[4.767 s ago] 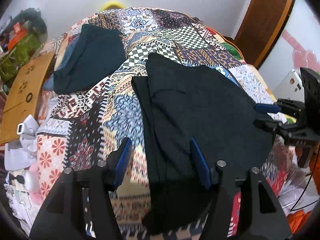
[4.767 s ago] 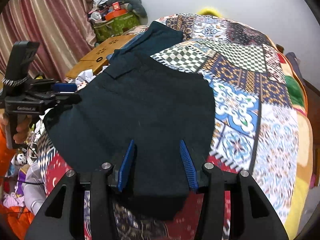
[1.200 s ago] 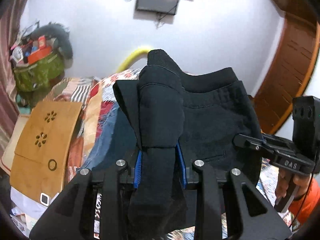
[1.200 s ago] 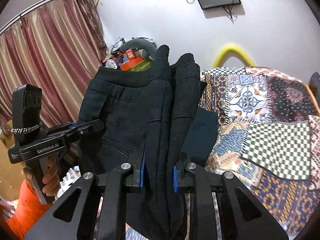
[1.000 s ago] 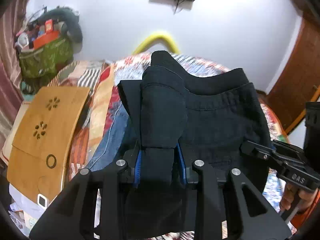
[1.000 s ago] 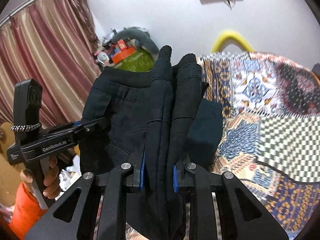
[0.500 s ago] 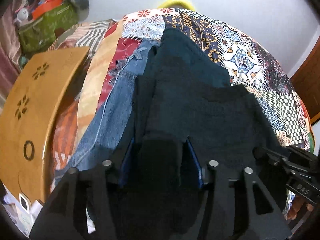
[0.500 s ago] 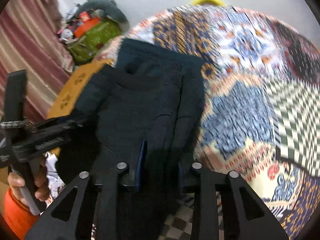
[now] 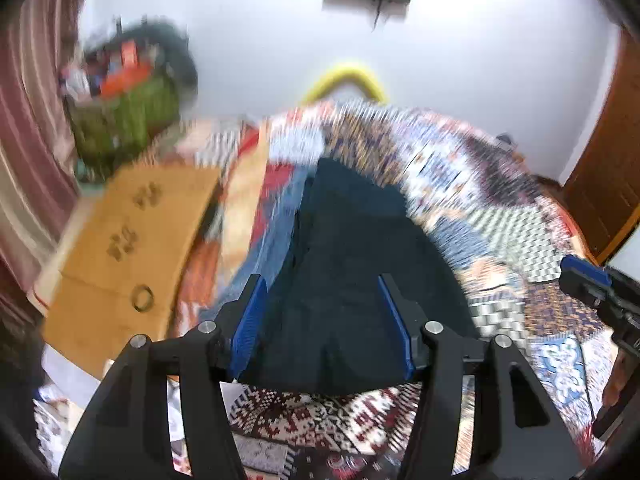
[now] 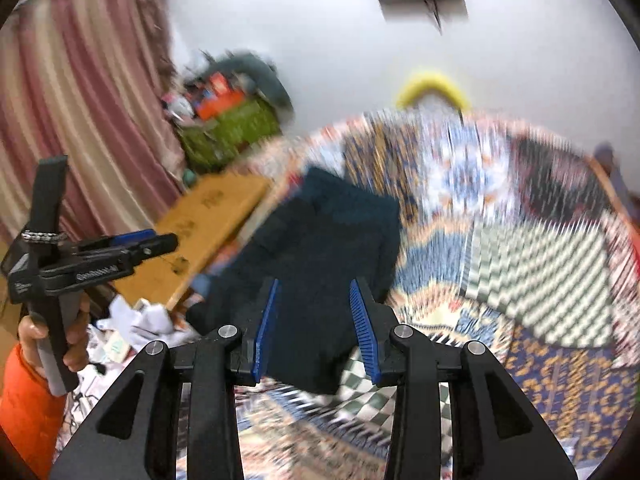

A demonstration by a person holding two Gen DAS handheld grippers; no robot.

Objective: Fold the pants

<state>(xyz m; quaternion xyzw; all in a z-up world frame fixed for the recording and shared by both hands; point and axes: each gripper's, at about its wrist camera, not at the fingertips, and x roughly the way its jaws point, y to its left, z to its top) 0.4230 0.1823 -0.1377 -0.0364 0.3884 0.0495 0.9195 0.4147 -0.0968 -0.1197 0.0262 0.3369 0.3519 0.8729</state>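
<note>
The folded black pants [image 9: 352,280] lie on the patterned bedspread [image 9: 500,240], on top of other folded dark clothes near the bed's left edge. They also show in the right wrist view [image 10: 316,264]. My left gripper [image 9: 326,320] is open and empty, just above the near edge of the pants. My right gripper [image 10: 316,328] is open and empty, above the near right corner of the pants. Each gripper shows in the other's view, the left one [image 10: 132,246] at the left, the right one [image 9: 588,280] at the right. Both views are motion-blurred.
A wooden board [image 9: 128,248] leans beside the bed at the left. A green bag [image 9: 124,116] with clutter stands by the curtain [image 10: 88,120]. Blue jeans [image 9: 272,236] lie under the dark stack. A wooden door [image 9: 612,168] is at the right.
Both grippers were shut on the pants and carried them over the dark stack. They have now opened, let the pants go and pulled back and up.
</note>
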